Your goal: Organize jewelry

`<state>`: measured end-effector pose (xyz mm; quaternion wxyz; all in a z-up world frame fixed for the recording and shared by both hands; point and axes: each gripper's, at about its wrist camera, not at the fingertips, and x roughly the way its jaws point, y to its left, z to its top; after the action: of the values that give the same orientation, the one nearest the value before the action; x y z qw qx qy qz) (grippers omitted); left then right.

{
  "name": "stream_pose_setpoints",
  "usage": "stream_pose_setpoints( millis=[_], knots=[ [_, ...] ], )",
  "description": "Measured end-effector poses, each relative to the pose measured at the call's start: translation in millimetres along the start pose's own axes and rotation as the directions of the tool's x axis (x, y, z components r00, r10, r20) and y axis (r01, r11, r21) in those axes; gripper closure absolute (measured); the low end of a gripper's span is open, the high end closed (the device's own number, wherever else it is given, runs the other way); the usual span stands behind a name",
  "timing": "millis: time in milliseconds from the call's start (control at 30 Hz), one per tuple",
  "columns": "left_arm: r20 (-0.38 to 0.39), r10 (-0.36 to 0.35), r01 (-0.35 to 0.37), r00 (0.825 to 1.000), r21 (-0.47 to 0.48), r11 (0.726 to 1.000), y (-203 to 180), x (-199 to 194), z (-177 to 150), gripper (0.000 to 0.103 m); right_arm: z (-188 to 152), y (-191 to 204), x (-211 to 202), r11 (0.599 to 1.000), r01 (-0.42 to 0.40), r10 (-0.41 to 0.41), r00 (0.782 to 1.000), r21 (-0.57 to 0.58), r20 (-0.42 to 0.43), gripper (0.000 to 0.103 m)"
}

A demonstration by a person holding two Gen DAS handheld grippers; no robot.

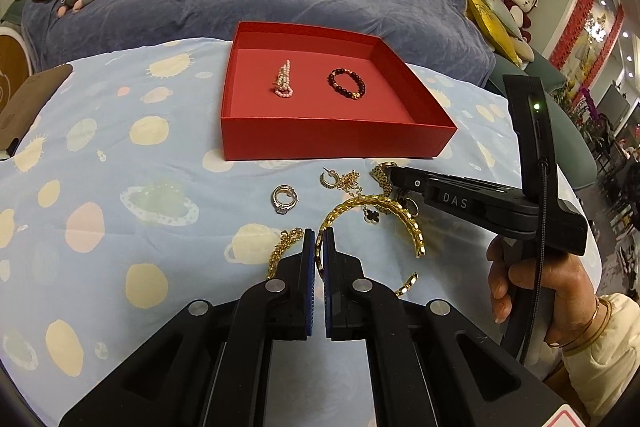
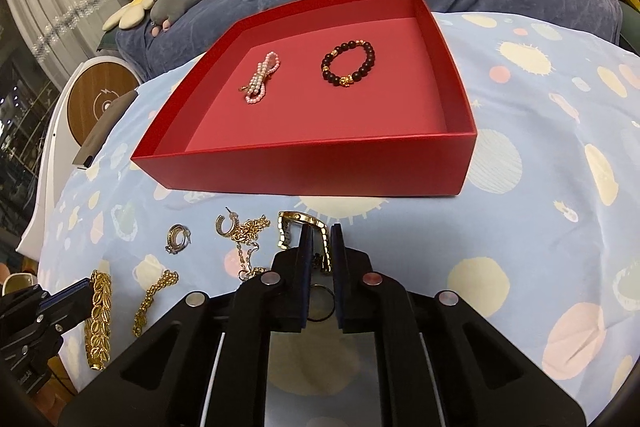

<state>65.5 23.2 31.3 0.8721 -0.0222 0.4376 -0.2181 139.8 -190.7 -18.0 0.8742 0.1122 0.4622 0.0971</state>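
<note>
The left gripper [image 1: 319,241] is clamped on the wide gold bangle [image 1: 372,205], ready to lift it toward the red box [image 1: 336,141], where a pearl bracelet [image 1: 283,79] and dark bead bracelet [image 1: 346,83] already lie; the right gripper [image 2: 320,241] nips the gold watch [image 2: 298,221], jaws nearly closed on its band

The left gripper [image 1: 319,239], low centre of its view, has jaws clamped together. The right gripper [image 2: 321,239] has jaws nearly closed; a hand [image 1: 532,283] at lower right holds it.
</note>
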Motion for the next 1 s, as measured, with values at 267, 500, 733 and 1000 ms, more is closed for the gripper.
stream_pose_setpoints(
  millis=[267,500,733,1000],
  knots=[
    [-0.004,0.002,-0.002,1.0,0.002,1.0,-2,2,0,0.102,-1,6,-2,0.999,0.019,-0.018,1.0,-0.035,0.022,0.095],
    [0.021,0.002,-0.001,1.0,-0.011,1.0,-2,-4,12,0.102,9,16,-41,0.998,-0.005,0.011,0.993,-0.056,0.122,0.103],
    [0.075,0.032,-0.029,0.997,-0.034,0.999,0,-13,32,0.102,21,19,-66,0.995,-0.016,0.03,0.988,-0.095,0.15,0.103],
    [0.052,0.037,-0.036,0.998,-0.028,0.999,-1,-6,28,0.102,-3,14,-29,0.995,0.006,-0.004,1.0,-0.096,0.02,0.076]
  ],
)
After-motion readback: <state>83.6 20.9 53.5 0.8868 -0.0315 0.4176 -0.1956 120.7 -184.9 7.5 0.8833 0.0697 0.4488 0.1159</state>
